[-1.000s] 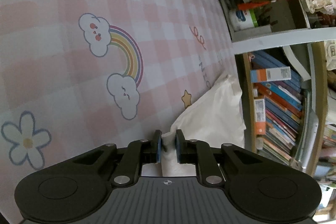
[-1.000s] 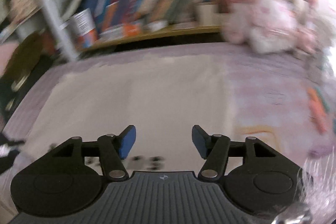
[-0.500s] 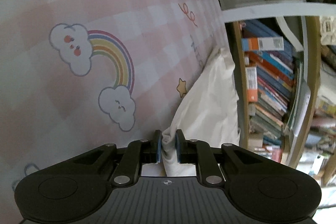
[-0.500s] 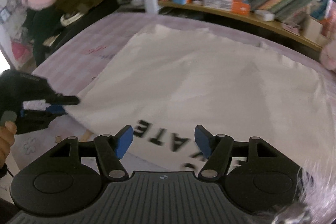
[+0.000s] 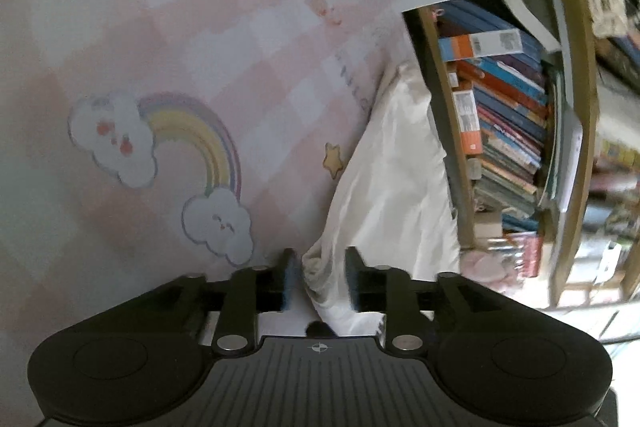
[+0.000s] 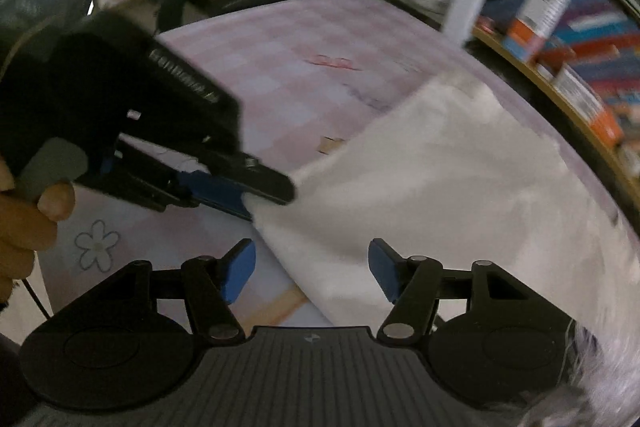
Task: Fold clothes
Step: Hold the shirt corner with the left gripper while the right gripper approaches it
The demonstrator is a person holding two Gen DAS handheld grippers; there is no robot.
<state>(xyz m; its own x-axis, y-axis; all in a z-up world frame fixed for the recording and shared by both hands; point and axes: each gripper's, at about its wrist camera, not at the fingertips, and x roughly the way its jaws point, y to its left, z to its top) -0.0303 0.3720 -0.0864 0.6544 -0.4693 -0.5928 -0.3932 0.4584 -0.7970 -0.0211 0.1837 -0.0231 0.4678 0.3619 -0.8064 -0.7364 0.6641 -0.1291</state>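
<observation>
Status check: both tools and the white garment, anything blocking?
Left tool open, a white garment corner loose between its fingers. Right tool open, empty, over the garment's near edge. Garment on the pink checked sheet; nothing blocking.

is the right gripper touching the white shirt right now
Cannot tell. In the right wrist view the right gripper is open over the white shirt, but neither contact nor a gap shows plainly.

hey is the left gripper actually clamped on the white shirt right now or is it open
Open. In the left wrist view the left gripper has a clear gap between its blue pads, with the white shirt edge lying loosely between them, not pinched.
</observation>
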